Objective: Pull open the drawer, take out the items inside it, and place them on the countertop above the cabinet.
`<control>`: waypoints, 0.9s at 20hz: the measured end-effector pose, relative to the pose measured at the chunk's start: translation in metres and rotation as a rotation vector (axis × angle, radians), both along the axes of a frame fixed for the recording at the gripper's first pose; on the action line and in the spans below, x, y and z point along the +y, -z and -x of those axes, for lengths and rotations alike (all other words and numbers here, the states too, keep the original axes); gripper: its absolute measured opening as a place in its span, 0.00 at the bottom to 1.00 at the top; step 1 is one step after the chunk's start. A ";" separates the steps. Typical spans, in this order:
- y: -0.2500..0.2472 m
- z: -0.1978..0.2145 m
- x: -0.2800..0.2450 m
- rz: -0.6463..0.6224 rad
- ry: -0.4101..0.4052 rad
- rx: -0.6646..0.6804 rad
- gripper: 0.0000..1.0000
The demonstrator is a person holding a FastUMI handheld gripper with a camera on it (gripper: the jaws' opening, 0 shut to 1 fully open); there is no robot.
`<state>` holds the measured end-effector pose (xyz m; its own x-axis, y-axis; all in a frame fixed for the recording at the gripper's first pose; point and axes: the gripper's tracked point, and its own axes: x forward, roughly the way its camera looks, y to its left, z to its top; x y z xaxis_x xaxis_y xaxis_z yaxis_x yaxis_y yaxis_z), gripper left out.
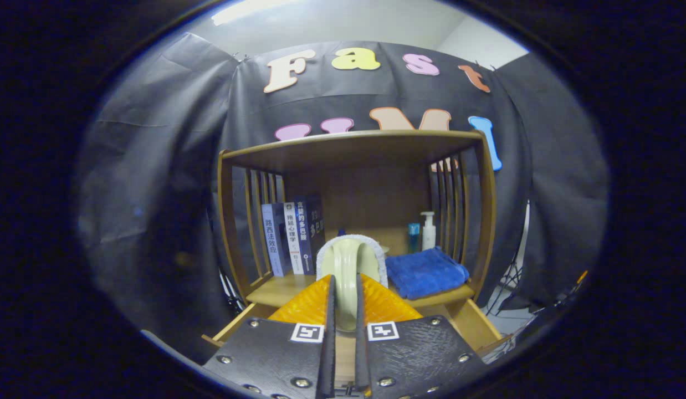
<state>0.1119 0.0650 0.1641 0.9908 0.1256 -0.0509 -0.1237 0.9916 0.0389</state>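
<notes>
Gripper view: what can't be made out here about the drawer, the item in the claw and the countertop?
- Drawer: the claw and its mount cover its inside; any remaining items can't be told.
- Brush: its lower handle is hidden between the fingers; the head's underside faces away.
- Small blue bottle: partly behind the blue towel, too small to identify.
- Pump bottle: base hidden by the towel.
</notes>
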 end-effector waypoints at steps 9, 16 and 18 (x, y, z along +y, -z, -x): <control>-0.010 -0.084 0.040 0.091 -0.015 0.082 0.14; 0.105 -0.149 0.033 0.103 0.052 0.360 0.15; 0.138 -0.163 0.029 0.078 0.076 0.425 0.14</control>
<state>0.2754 0.0939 0.0265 0.8859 0.0331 -0.4626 -0.0397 0.9992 -0.0045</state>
